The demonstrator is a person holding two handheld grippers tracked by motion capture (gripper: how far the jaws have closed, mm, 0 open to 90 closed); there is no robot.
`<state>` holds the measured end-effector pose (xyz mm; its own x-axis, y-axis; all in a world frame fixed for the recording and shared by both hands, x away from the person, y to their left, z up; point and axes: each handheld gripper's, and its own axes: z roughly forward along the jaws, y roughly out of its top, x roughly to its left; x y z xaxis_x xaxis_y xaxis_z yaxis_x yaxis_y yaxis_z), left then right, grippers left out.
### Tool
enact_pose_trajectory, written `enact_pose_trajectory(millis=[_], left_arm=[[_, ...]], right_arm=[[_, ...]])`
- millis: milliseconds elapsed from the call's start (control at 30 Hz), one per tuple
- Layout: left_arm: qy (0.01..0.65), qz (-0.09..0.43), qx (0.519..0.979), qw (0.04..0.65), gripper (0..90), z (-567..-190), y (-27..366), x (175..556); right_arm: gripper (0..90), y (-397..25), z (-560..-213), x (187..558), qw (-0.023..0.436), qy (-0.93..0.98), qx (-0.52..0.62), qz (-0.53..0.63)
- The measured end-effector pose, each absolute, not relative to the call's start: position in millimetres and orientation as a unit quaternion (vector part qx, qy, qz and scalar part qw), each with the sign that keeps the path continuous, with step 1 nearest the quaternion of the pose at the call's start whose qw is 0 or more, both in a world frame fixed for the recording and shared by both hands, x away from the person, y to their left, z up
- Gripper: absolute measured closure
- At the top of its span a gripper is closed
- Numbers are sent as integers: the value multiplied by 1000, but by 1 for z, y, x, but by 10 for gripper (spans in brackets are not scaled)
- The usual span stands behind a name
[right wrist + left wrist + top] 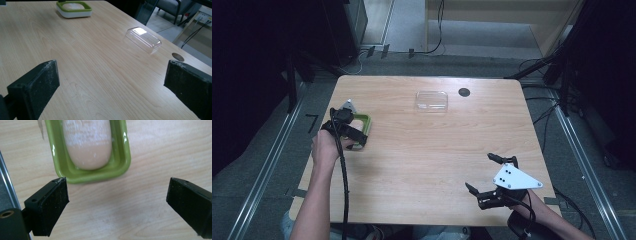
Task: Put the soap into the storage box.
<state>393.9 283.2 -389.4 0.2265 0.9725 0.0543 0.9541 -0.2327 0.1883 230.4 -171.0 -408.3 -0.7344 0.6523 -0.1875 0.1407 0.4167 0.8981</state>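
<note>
A green-rimmed dish [366,123] with a pale oval bar [87,145] in it sits near the table's left edge. My left gripper [348,125] hovers right over the dish's near end. In the left gripper view the jaws stand wide apart, just short of the dish's [122,157] rounded end, and my left gripper [117,205] is open and empty. My right gripper [479,171] rests low at the table's front right, also open with nothing in it. The right gripper view looks across the table between my right gripper's [112,85] jaws to the dish [73,10] far off.
A clear plastic lid [431,100] lies upside-up at the back middle of the table, and is also seen as the lid [143,38] in the right gripper view. A small dark disc [464,92] lies beside it. The wooden table [427,165] has cables and rails around it.
</note>
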Motion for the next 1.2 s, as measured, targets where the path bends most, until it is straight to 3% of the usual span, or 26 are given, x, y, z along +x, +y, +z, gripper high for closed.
enact_pose_trajectory(millis=[900, 1200], left_arm=[[600, 57, 797, 47, 21, -418, 278, 312], [595, 48, 801, 42, 14, -423, 278, 302]], right_arm=[[0, -170, -406, 224, 275, 798, 245, 477], [0, -170, -406, 223, 278, 796, 245, 478]])
